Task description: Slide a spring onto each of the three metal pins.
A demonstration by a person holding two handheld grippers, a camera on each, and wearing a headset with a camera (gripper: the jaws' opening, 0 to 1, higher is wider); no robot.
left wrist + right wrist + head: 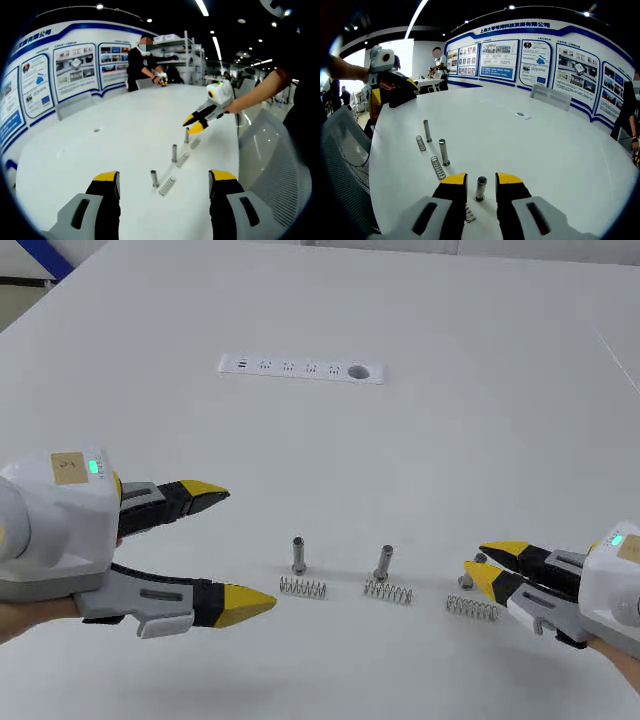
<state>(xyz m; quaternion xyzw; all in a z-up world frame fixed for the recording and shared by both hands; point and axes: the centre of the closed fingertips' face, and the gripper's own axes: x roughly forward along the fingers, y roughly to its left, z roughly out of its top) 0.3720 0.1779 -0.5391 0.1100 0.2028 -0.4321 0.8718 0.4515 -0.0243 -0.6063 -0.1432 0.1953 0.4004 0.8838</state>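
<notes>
— How do your two tools stand?

— My left gripper (228, 545) is spread wide, with nothing between its jaws. It hovers over the white table (450, 440), to the left of the row of parts. My right gripper (487, 562) is open only a little and has hold of nothing.

— Where are the pins?

— All three stand upright in a row on the table. The left pin (298, 554) and the middle pin (383, 562) stand free, well apart from both tools. The right pin (480, 188) is at the tips of my right gripper. In the right gripper view it stands in the gap between the two jaws, with a sliver of table showing on either side, so they are not clamped on it.

— And the springs?

— All three lie flat on the table, off the pins, each just on my side of its own pin: the left spring (303, 588), the middle spring (388, 591) and the right spring (472, 608). The right one lies just beside the lower jaw of my right gripper, and I cannot tell whether the jaw touches it.

— Anything else on the table?

— A white power strip (300, 369) lies far back, well apart from the parts. In the left gripper view the row of pins runs away from my open jaws toward the right gripper.
</notes>
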